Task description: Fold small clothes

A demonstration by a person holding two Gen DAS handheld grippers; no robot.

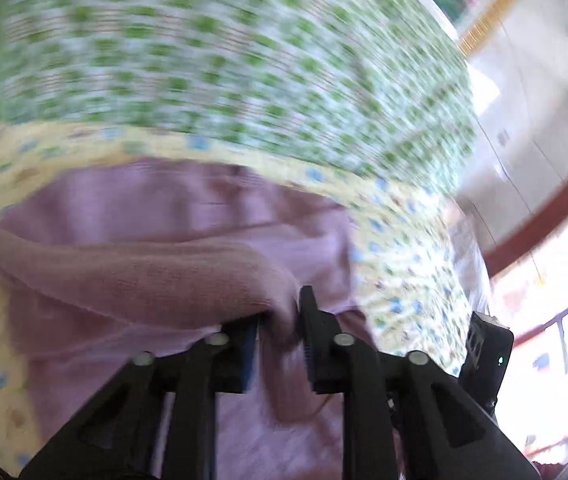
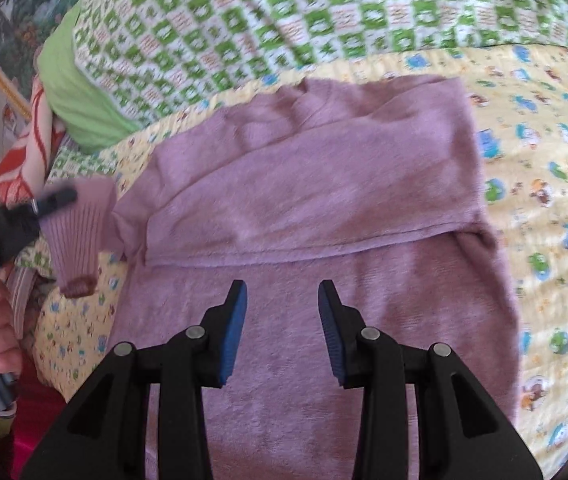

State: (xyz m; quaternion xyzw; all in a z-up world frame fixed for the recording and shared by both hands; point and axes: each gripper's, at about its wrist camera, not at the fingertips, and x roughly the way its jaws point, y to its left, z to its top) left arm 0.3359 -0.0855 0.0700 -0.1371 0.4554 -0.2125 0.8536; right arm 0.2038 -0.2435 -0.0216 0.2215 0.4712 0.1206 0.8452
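A small pink-purple knit sweater (image 2: 323, 184) lies on a yellow cartoon-print sheet (image 2: 543, 200). One sleeve is folded across its body. My right gripper (image 2: 283, 292) is open and empty, hovering over the sweater's lower body. My left gripper (image 1: 280, 312) is shut on the other sleeve (image 1: 132, 272) near its cuff and holds it lifted. In the right wrist view the left gripper (image 2: 58, 198) shows at the far left, pinching the ribbed cuff (image 2: 80, 240). The left wrist view is motion-blurred.
A green-and-white checked blanket (image 2: 323, 12) lies beyond the sheet, with a lime green pillow (image 2: 72, 96) at its left. An orange-and-white cloth (image 2: 24, 152) sits by the bed's left edge. White cabinets (image 1: 531, 128) and a window (image 1: 555, 288) stand to the right.
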